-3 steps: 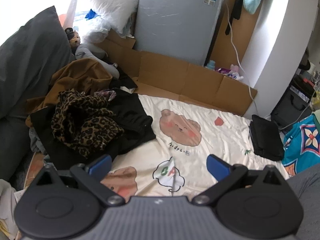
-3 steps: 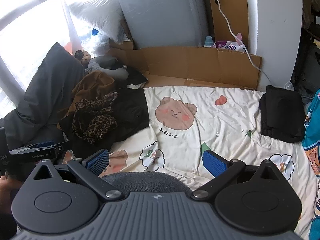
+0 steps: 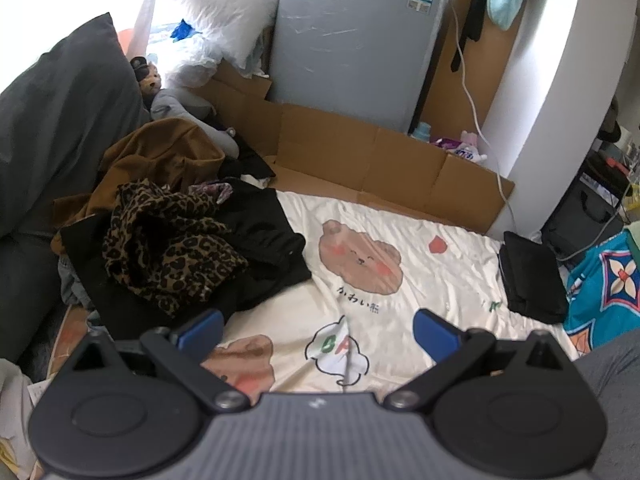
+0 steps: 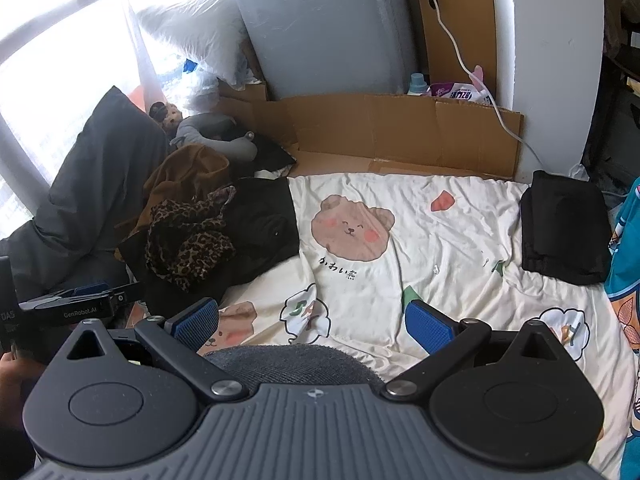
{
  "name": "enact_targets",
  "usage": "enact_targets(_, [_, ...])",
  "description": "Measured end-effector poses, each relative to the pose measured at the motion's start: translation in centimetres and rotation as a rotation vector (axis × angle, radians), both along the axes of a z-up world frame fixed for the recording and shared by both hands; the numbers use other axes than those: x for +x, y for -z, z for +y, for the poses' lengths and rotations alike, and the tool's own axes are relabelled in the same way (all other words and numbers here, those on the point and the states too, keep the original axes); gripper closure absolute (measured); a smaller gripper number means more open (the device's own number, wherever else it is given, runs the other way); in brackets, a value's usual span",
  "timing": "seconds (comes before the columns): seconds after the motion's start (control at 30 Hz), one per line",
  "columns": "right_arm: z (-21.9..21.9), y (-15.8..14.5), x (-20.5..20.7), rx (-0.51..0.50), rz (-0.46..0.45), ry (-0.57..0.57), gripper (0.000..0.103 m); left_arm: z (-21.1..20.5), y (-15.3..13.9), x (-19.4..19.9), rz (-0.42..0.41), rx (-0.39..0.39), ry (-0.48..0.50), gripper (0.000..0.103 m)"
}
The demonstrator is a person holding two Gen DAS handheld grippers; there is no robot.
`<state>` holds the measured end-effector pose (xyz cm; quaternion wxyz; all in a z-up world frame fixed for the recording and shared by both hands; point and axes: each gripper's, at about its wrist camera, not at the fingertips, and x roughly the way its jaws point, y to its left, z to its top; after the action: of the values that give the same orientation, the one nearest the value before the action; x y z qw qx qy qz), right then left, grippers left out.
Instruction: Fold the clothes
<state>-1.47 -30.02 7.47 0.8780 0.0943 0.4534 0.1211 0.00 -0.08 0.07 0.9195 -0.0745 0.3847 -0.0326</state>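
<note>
A heap of unfolded clothes lies at the left of the cream bear-print sheet (image 3: 420, 280): a leopard-print garment (image 3: 172, 252) on top of black clothes (image 3: 264, 248), with a brown garment (image 3: 160, 160) behind. The heap also shows in the right wrist view (image 4: 188, 240). A folded black garment (image 3: 532, 276) lies at the sheet's right edge, also in the right wrist view (image 4: 564, 228). My left gripper (image 3: 316, 332) is open and empty above the sheet, just right of the heap. My right gripper (image 4: 312, 324) is open and empty above my grey-clad knee (image 4: 288, 364).
A dark grey pillow (image 3: 60, 128) leans at the left. Flattened cardboard (image 3: 360, 160) and a wrapped grey appliance (image 3: 352, 40) stand behind the sheet. A white cable (image 4: 472, 68) hangs by the white wall. A colourful blanket (image 3: 608, 280) lies at the right.
</note>
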Motion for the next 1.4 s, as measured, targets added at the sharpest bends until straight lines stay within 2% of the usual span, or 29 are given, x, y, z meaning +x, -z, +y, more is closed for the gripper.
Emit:
enact_targets(0.13, [-0.1, -0.1, 0.1, 0.017, 0.01, 0.006, 0.001, 1.2, 0.2, 0.3, 0.007, -0.029, 0.011, 0.001])
enact_targets(0.17, [-0.1, -0.2, 0.1, 0.021, 0.013, 0.007, 0.001, 0.8, 0.1, 0.3, 0.007, -0.001, 0.01, 0.001])
enact_targets(0.4, [0.1, 0.1, 0.1, 0.026, 0.013, 0.008, 0.001, -0.4, -0.5, 0.4, -0.009, 0.025, 0.006, 0.001])
enact_targets(0.8, [0.2, 0.1, 0.3, 0.02, 0.013, 0.012, 0.001, 1.5, -0.9, 1.0, -0.018, 0.029, -0.013, 0.001])
enact_targets(1.17, [-0.4, -0.1, 0.1, 0.002, -0.051, -0.011, 0.001, 1.7, -1.1, 0.9, -0.041, 0.032, -0.01, 0.001])
enact_targets(1.27, [-1.3, 0.3, 0.9, 0.01, -0.023, -0.026, 0.003, 1.8, -1.4, 1.2, -0.049, 0.031, -0.015, 0.001])
enact_targets(1.4, [-0.3, 0.5, 0.2, 0.005, -0.009, -0.028, 0.013, 2.0, -1.7, 1.4, -0.061, 0.012, -0.026, 0.001])
